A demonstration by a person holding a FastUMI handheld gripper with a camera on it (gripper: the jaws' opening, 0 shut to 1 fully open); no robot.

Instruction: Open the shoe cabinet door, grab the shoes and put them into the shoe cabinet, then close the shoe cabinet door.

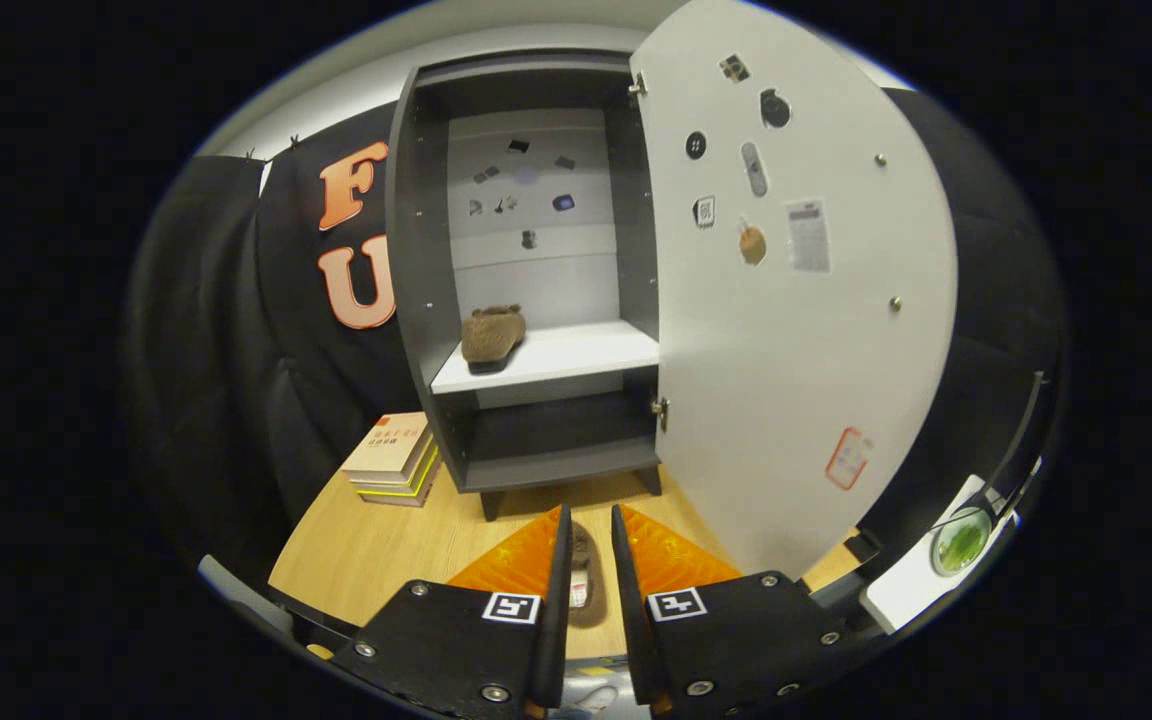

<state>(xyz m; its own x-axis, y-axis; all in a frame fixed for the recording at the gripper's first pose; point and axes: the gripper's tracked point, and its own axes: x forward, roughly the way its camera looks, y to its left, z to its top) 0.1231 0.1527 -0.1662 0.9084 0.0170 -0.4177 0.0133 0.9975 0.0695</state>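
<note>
Shoe point(581, 578) number two is squeezed between the two fingers of the gripper point(586, 545), over the wooden floor point(386, 560). Cabinet door point(796, 300) is swung wide open. Another brown shoe point(492, 336) is seen resting on the white shelf point(576, 355) inside the cabinet point(426, 300).

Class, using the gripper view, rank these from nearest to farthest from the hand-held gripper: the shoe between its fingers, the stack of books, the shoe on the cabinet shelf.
1. Shoe between the fingers, on the table.
2. Stack of books, ahead-left beside the cabinet.
3. Shoe on the shelf, inside the open cabinet.
</note>
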